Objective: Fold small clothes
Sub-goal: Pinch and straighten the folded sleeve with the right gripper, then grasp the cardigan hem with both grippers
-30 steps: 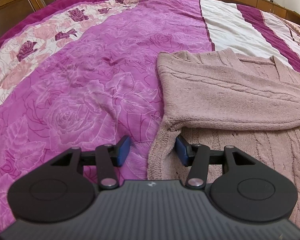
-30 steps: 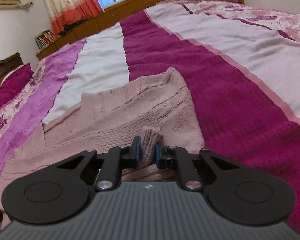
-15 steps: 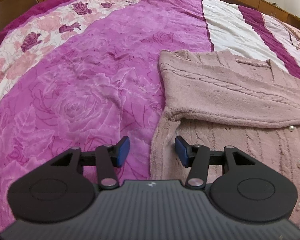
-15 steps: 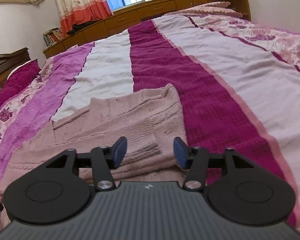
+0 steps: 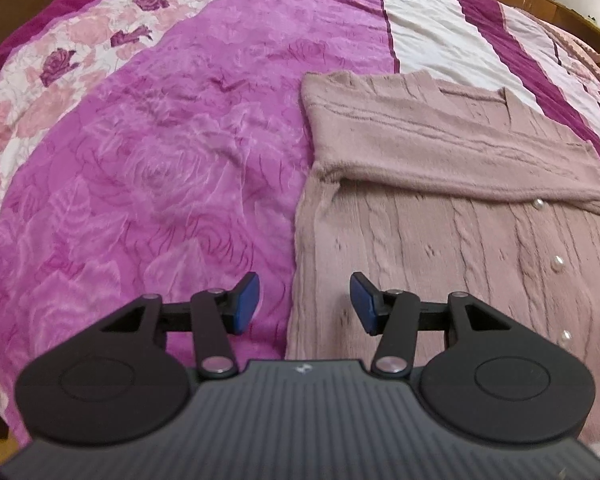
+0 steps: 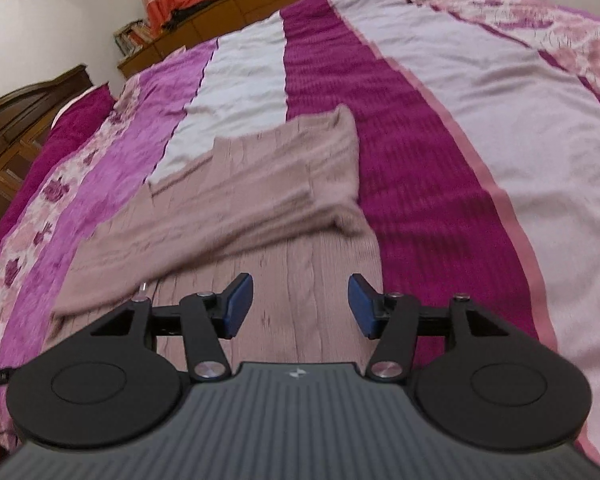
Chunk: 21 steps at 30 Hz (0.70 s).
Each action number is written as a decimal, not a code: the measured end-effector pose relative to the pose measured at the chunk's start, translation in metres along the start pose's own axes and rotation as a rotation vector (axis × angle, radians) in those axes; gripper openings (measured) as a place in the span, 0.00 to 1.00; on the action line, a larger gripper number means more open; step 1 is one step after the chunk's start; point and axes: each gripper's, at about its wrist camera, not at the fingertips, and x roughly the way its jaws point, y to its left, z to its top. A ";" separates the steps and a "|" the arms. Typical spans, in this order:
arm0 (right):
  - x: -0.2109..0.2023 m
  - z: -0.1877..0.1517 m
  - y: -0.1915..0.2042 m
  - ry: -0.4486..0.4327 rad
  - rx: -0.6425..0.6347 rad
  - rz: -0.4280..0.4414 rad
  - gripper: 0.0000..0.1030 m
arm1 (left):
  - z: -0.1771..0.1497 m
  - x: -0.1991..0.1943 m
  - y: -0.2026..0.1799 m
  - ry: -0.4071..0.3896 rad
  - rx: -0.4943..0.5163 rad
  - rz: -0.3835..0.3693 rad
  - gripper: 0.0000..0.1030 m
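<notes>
Both grippers hang over the bed, and neither has anything in its grasp. The left gripper (image 5: 304,304) has its jaws spread wide, straddling the left side edge of the pink cardigan (image 5: 420,216); one blue pad (image 5: 246,302) sits above the purple rose bedspread (image 5: 148,152), the other above the knit. The right gripper (image 6: 300,304) is just as wide open, poised over the cardigan (image 6: 260,208) near its right side edge, with the magenta stripe of the bedspread (image 6: 412,160) just beside it. The cardigan lies flat on the bed, front up. Both sleeves are folded in across the chest, and a row of pearl buttons (image 5: 558,266) runs down the front. The right wrist view is blurred.
</notes>
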 end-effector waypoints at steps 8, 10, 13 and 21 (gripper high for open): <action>-0.023 -0.020 -0.016 0.126 0.005 0.028 0.59 | -0.015 -0.016 0.001 0.060 0.010 -0.034 0.50; -0.026 -0.024 -0.018 0.156 0.000 0.029 0.59 | -0.017 -0.019 0.000 0.073 0.015 -0.045 0.50; -0.032 -0.029 -0.017 0.182 -0.029 0.022 0.59 | -0.020 -0.022 -0.003 0.092 0.026 -0.057 0.50; -0.049 -0.036 -0.020 0.249 -0.091 -0.007 0.59 | -0.027 -0.023 -0.008 0.148 0.069 -0.065 0.50</action>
